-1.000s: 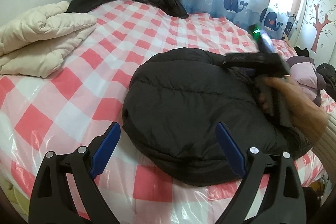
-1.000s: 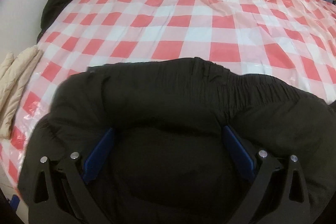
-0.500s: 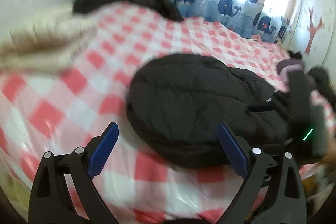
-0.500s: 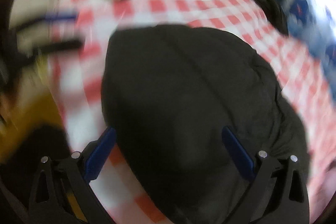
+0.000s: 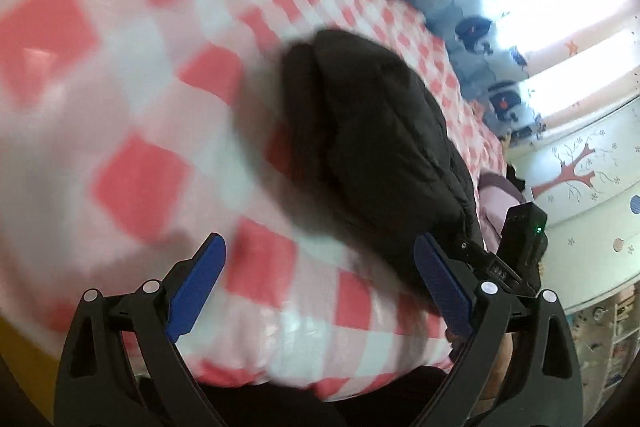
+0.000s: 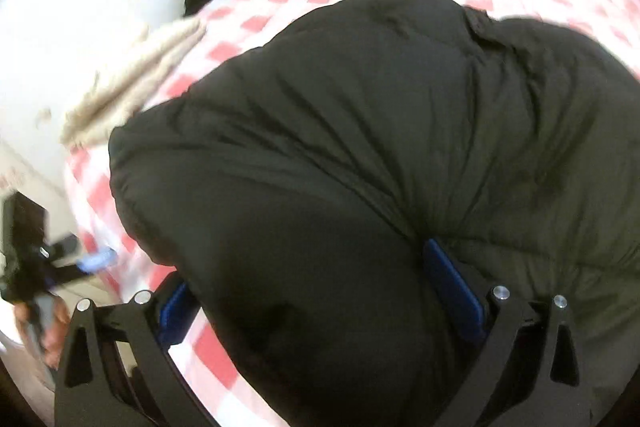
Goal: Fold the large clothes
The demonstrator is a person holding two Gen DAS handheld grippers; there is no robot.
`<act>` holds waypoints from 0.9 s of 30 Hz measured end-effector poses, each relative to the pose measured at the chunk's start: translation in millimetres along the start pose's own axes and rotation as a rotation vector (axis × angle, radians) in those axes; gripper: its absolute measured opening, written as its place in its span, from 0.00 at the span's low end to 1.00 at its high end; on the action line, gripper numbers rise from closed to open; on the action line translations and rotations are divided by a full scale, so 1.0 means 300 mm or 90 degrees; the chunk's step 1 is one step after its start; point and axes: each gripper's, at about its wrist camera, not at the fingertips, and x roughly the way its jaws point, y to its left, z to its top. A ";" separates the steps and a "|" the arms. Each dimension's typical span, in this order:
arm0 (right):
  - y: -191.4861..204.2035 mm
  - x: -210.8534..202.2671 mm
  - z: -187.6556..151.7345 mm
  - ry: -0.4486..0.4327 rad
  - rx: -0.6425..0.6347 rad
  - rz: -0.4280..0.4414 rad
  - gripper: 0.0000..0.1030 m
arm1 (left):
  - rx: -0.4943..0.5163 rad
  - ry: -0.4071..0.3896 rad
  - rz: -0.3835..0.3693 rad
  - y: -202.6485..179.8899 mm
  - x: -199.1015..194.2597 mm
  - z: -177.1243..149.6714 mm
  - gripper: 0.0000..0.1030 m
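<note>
Your black puffer jacket [image 6: 380, 147] lay bunched near the bed's [image 5: 132, 99] front edge, seemingly part-folded, with your left gripper [image 5: 320, 281] spread empty and your right gripper [image 6: 316, 291] agape around its bulk.

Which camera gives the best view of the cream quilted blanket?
The right wrist view: the cream quilted blanket shows beside the black down jacket, though blurred. The left wrist view shows at most a blurred strip at its top edge.
</note>
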 end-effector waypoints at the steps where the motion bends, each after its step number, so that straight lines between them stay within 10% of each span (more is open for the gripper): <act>1: -0.003 0.000 0.000 0.001 0.001 0.001 0.94 | -0.001 0.015 -0.015 -0.019 0.039 0.003 0.89; 11: -0.048 -0.181 -0.073 0.001 0.037 0.078 0.94 | -0.069 0.063 -0.051 -0.119 0.323 0.075 0.88; 20: -0.649 -0.649 -0.634 -0.136 0.490 0.216 0.94 | -0.058 0.062 0.001 -0.192 0.335 0.049 0.89; 27: -0.806 -0.609 -0.663 -0.166 0.567 0.274 0.95 | -0.075 0.051 0.029 -0.230 0.308 -0.008 0.88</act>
